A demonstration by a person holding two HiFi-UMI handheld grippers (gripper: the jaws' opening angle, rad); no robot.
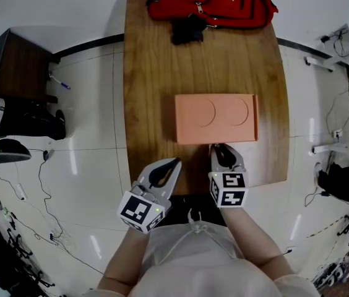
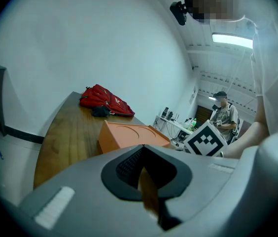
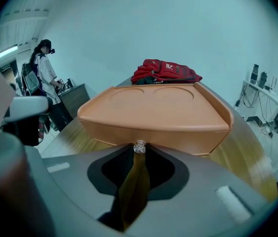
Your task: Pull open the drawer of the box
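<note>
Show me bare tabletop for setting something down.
Free: the wooden table between the red backpack and orange rectangular box, plus strips either side of it. Crowded: the box's near face, where the right gripper meets it.

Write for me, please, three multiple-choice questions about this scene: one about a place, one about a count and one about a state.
1. Where does the red backpack lie?
A. on the floor
B. on a chair
C. at the far end of the table

2. How many round recesses has the top of the box?
A. one
B. two
C. four

3. How is the drawer of the box?
A. closed
B. pulled halfway out
C. taken out and lying beside the box

Answers:
1 C: the head view shows it on the wood beyond the box.
2 B: two circles lie side by side in the top.
3 A: the front lies flush with the box, with the tips of the right gripper at its knob.
</note>
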